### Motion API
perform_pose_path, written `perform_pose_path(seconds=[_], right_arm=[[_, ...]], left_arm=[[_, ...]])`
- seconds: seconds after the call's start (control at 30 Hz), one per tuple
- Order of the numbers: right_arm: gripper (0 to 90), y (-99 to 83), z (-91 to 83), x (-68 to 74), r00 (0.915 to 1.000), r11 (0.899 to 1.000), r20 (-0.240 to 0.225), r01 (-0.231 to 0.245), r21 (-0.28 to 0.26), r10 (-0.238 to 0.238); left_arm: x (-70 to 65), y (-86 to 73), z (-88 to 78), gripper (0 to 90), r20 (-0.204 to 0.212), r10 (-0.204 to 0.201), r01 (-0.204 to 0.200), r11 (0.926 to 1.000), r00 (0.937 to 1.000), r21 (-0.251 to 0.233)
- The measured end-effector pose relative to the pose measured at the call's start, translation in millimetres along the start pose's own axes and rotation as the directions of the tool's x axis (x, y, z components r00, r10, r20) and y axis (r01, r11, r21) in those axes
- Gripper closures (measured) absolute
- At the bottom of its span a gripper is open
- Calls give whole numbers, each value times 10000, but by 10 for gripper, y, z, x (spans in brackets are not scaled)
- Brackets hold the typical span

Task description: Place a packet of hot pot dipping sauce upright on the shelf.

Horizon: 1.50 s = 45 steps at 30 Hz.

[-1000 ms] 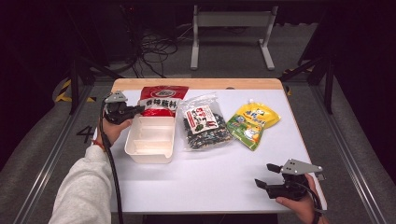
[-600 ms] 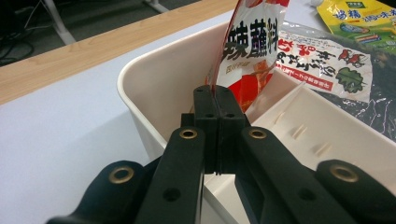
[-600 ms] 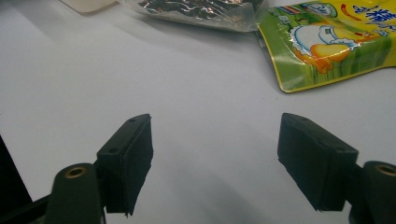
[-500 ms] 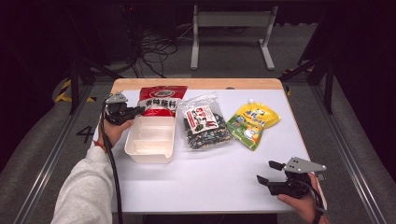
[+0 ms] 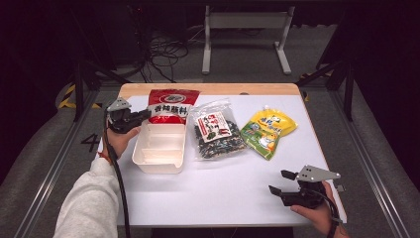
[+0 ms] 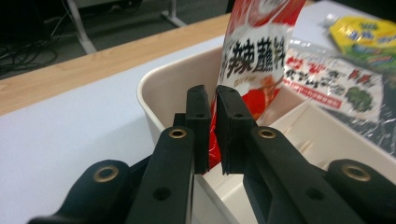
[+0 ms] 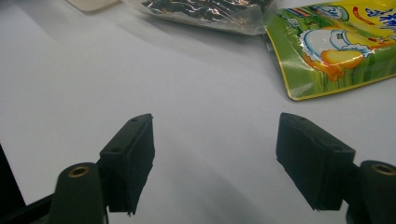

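The left claw [image 5: 143,115] is pinched tight on the bottom edge of the shiny red snack bag with big white writing [image 5: 171,105]. This red bag hangs over the far end of the cream plastic box with a wall down its middle [image 5: 158,148]. In the left gripper view, the claw's jaws hide the pinched edge of the bag [image 6: 254,56], and the bag's top is cut off. The right claw [image 5: 281,182] is wide apart, holding nothing, low over the bare white counter [image 5: 223,188] near its front right corner. Beside the box lies a clear bag of dark bits [image 5: 216,134], then a yellow and green pouch [image 5: 267,130]. The small words on them are too blurry to read.
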State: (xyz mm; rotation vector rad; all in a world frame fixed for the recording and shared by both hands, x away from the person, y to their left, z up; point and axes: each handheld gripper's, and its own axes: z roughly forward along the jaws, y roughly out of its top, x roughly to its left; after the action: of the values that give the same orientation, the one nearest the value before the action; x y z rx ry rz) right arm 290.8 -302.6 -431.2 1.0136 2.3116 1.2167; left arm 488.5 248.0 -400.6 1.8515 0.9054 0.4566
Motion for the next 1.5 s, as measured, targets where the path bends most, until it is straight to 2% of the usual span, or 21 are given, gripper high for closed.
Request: perform_pose_path(seconds=[0.1,0.17,0.3,0.33,0.4,0.47,0.53,0.6,0.63,0.73,0.9,0.93,1.0,1.07,1.13,1.2,1.23,1.3,1.37,1.47,1.5], right_arm=[[280,12,11,-11,10000,10000,-28,-11,-17,11],[281,27,16,-24,10000,10000,34,20,-12,-20],[312,66,-25,-79,9994,9981,286,-193,-579,209],[317,69,-30,-94,9990,9976,366,-248,-646,272],[317,66,-22,-125,9980,9970,427,-428,-650,456],[321,63,-11,-142,9974,9973,569,-407,-613,442],[322,68,-6,-148,9972,9972,613,-383,-642,423],[323,74,-1,-146,9969,9975,705,-302,-638,347],[323,75,0,-146,9968,9975,724,-285,-642,332],[326,84,10,-160,9960,9975,814,-306,-641,358],[329,92,20,-202,9944,9969,932,-432,-651,492],[329,92,20,-202,9944,9969,932,-432,-651,492],[330,82,22,-220,9938,9972,991,-454,-600,512],[334,78,20,-221,9932,9969,1012,-522,-595,580],[343,79,22,-233,9929,9964,1004,-578,-620,639],[353,87,31,-233,9930,9961,957,-627,-625,686],[359,96,37,-232,9932,9962,944,-624,-615,681],[382,124,57,-231,9939,9959,859,-633,-650,688],[409,169,86,-232,9946,9954,783,-623,-725,679],[460,225,130,-238,9950,9938,618,-725,-844,779],[494,272,201,-234,9957,9929,390,-799,-879,836]], left_arm=[[-21,25,-88,806,-191,116,-120,9997,9997,-201],[-56,39,-182,777,-266,-46,32,9987,9996,-518],[-153,24,-395,745,-294,252,-277,9955,9993,-908],[-183,14,-452,736,-289,290,-319,9941,9992,-1039],[-242,-7,-549,701,-33,28,-32,9919,10000,-1271],[-281,-13,-590,690,-18,51,-53,9916,10000,-1292],[-426,-45,-686,671,78,302,-288,9900,9995,-1383],[-521,-67,-722,655,17,608,-601,9906,9981,-1229],[-521,-67,-722,642,17,608,-601,9906,9981,-1229],[-692,-121,-789,619,92,1029,-1013,9889,9947,-1085],[-895,-193,-890,560,100,1422,-1402,9838,9898,-1119],[-895,-193,-890,541,100,1422,-1402,9838,9898,-1119],[-1015,-248,-957,487,-19,1665,-1656,9799,9860,-1109],[-1054,-271,-979,480,23,1730,-1716,9786,9849,-1134],[-1164,-362,-1039,460,376,1698,-1647,9799,9848,-1128],[-1210,-397,-1050,450,474,1756,-1696,9794,9833,-1097],[-1297,-470,-1070,449,670,1975,-1915,9776,9780,-869],[-1337,-511,-1073,438,771,2028,-1971,9775,9762,-750],[-1449,-654,-1062,424,1046,2159,-2143,9764,9708,-265],[-1506,-755,-1038,412,1226,2187,-2212,9752,9681,65],[-1547,-863,-1006,403,1460,2057,-2140,9759,9677,433]])
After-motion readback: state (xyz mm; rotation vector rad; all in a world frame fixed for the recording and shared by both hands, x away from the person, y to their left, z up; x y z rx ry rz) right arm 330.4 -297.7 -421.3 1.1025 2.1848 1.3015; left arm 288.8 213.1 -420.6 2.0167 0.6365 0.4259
